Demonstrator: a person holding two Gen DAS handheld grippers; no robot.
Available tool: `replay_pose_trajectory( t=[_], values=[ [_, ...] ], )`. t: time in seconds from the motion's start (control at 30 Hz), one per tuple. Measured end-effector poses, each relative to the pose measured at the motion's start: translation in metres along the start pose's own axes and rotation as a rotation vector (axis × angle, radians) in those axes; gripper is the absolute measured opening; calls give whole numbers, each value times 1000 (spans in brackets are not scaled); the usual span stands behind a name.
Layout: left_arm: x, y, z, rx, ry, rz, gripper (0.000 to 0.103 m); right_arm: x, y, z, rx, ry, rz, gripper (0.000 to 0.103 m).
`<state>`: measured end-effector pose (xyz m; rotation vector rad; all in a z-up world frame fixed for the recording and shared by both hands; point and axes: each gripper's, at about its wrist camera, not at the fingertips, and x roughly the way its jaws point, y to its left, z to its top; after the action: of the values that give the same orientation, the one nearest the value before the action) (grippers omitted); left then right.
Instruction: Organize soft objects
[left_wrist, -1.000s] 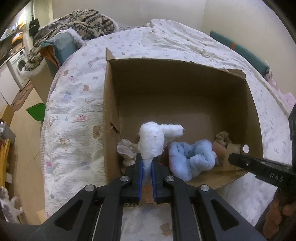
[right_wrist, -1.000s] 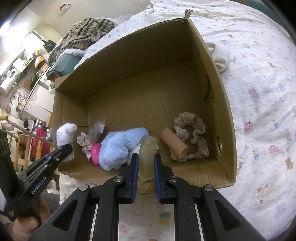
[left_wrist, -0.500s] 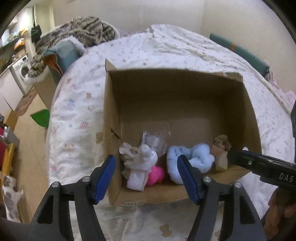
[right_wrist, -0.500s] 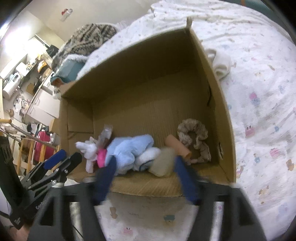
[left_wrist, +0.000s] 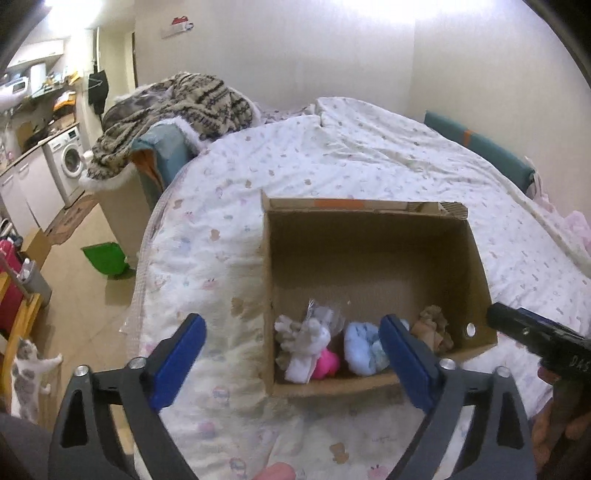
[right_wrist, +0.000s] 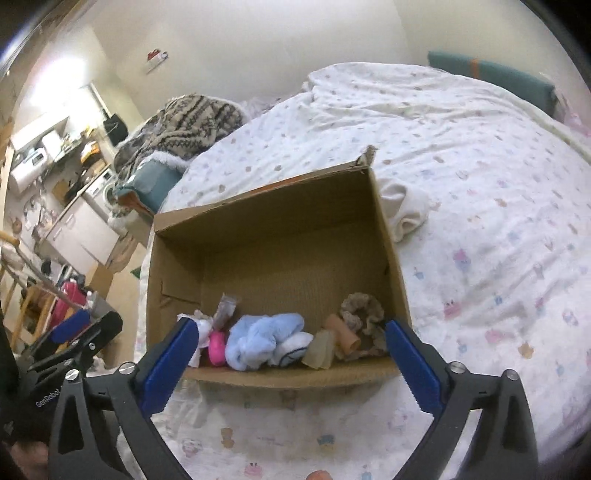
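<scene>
An open cardboard box (left_wrist: 373, 236) (right_wrist: 266, 206) sits on the bed. Along its near wall lie a white sock bundle (left_wrist: 308, 345), a pink ball (left_wrist: 327, 363) (right_wrist: 217, 343), a light blue plush cloth (left_wrist: 364, 349) (right_wrist: 262, 338), a translucent beige piece (right_wrist: 320, 349), a tan roll (right_wrist: 343, 332) and a beige scrunchie (right_wrist: 360, 312) (left_wrist: 432, 325). My left gripper (left_wrist: 291, 365) is open and empty, pulled back above the box's near left corner. My right gripper (right_wrist: 291, 365) is open and empty, above the box's near edge.
The bed has a white patterned quilt (left_wrist: 351, 158). A cream cloth (right_wrist: 404, 210) lies on it right of the box. A patterned blanket pile (left_wrist: 177, 107) lies at the bed's far left. On the floor at left are a green bin (left_wrist: 105, 258) and a cat (left_wrist: 27, 376).
Both grippers opened and let go: the white sock bundle and the translucent beige piece now lie in the box. Both grippers have pulled back and up from the box.
</scene>
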<state>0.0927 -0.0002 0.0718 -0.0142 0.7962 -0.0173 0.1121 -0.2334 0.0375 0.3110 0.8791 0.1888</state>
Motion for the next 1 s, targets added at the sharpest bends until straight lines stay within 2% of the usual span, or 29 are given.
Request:
replay_pose_trajectory(
  t=[0.1, 0.2, 0.23, 0.47, 0.7, 1.0],
  values=[
    [-8, 5, -10, -7, 3, 7, 102, -11, 3, -10, -7, -37, -15, 103],
    [-16, 5, -16, 15, -6, -54, 102, -16, 9, -13, -52, -52, -64, 103],
    [-19, 4, -17, 24, -8, -54, 102, -19, 11, -14, -63, -56, -74, 103],
    [-35, 6, -32, 17, -17, 61, 102, -35, 22, -31, -117, -95, -121, 103],
    [-45, 11, -48, -33, -22, 48, 102, -41, 34, -44, -167, -122, -142, 103],
    [-29, 14, -54, -59, 11, 64, 102, -26, 35, -49, -161, -103, -169, 103]
  ],
)
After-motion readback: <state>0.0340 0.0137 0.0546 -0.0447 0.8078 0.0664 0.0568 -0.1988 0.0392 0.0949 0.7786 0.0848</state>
